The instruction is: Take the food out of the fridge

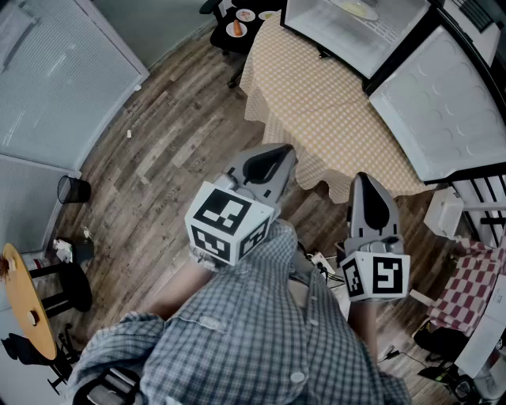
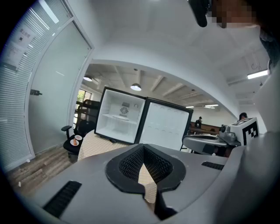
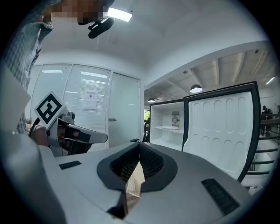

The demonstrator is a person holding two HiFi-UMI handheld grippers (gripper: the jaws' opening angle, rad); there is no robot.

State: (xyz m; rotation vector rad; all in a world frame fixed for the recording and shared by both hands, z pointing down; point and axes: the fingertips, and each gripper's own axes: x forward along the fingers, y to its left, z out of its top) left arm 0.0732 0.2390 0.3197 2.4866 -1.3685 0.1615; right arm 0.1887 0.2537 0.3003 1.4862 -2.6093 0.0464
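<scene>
Fridge (image 1: 340, 35) stands open on a table with a checked tablecloth (image 1: 316, 103), its door (image 1: 443, 103) swung wide. A pale plate (image 1: 357, 8) rests on the shelf inside. The left gripper (image 1: 273, 158) and right gripper (image 1: 368, 186) hover near the person's shirt (image 1: 253, 340), well apart from the fridge. Both have their jaws pressed together and hold nothing.

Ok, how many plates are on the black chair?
2. The near plate, with orange food, and the far plate just behind it, on the chair. A pale shape by the table edge may be a third.
</scene>
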